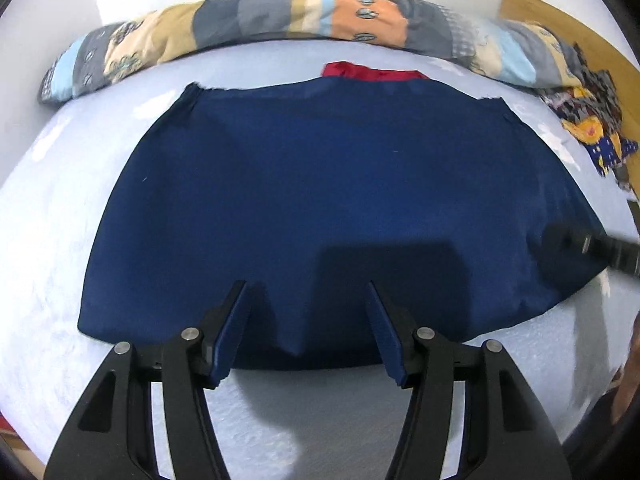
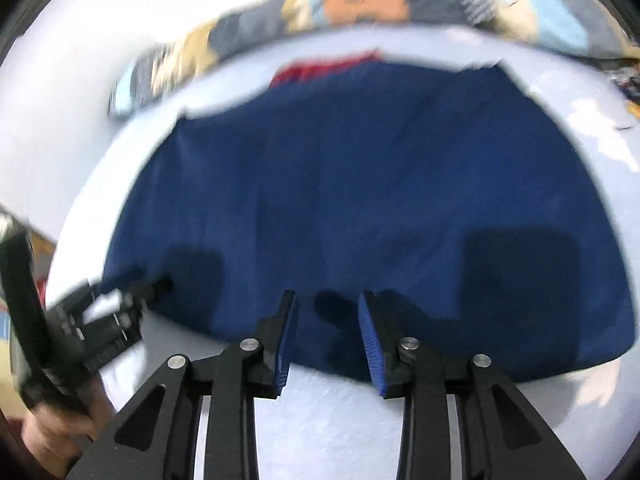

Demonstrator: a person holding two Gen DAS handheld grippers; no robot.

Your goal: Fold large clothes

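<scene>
Landmark: navy garment, spread flat on the pale bedsheet; every place below is given relative to it.
Garment, position: lies just ahead of both claws, its near hem running side to side across both wrist views; that width appears to be its long axis, though the fisheye bends the outline.
Garment, far edge: a red cloth shows from under it, and a patchwork quilt roll lies beyond, apart from the garment.
Left gripper: jaws parted with nothing pinched; the fingertips hover above the near hem towards the garment's left half, and a small pucker of fabric sits in the gap, not pressed by either pad.
Right gripper: jaws parted more narrowly, empty; tips poised above the near hem on the right half. This view is blurred, so contact with the cloth cannot be told.
Cross-view: each gripper appears at the other camera's margin, at the garment's near corners.
Deciding relation: the hem lies crosswise to both claws and directly beneath their tips; neither hand is clearly nearer.
Judged next step: each claw would need to close on the near hem, then carry it towards the far edge in step.
Risk: an uneven lift would probably skew the fold.
</scene>
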